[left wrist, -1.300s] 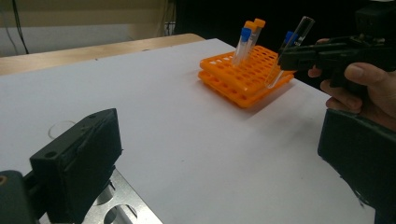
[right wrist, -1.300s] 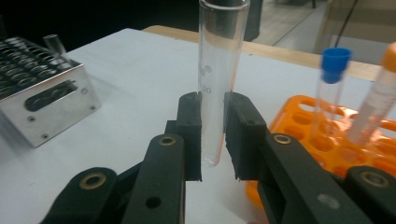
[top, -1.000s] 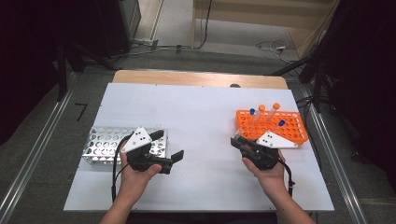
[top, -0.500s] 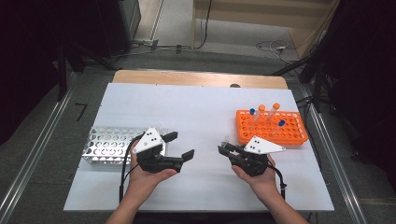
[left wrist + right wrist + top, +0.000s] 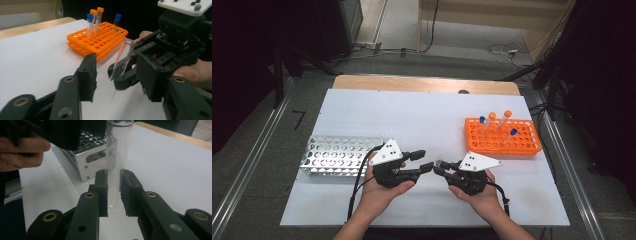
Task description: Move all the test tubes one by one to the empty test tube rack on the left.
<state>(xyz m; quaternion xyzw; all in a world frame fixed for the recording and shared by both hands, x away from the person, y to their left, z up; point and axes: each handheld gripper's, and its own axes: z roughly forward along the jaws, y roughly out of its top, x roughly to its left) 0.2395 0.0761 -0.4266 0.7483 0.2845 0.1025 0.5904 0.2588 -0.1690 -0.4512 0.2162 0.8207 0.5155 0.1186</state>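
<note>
Right claw point(image 5: 441, 169) clamped on a clear, uncapped test tube point(image 5: 115, 157), just below centre of the high view, over the white table point(image 5: 422, 120); tube point(image 5: 119, 67) tilted, standing between the jaws of the left claw point(image 5: 424, 161), which gape apart on either side without touching it. Orange rack point(image 5: 502, 137) with capped tubes point(image 5: 96, 17) at right of the high view; metal rack point(image 5: 337, 156) at left, beside the left hand point(image 5: 379, 192).
</note>
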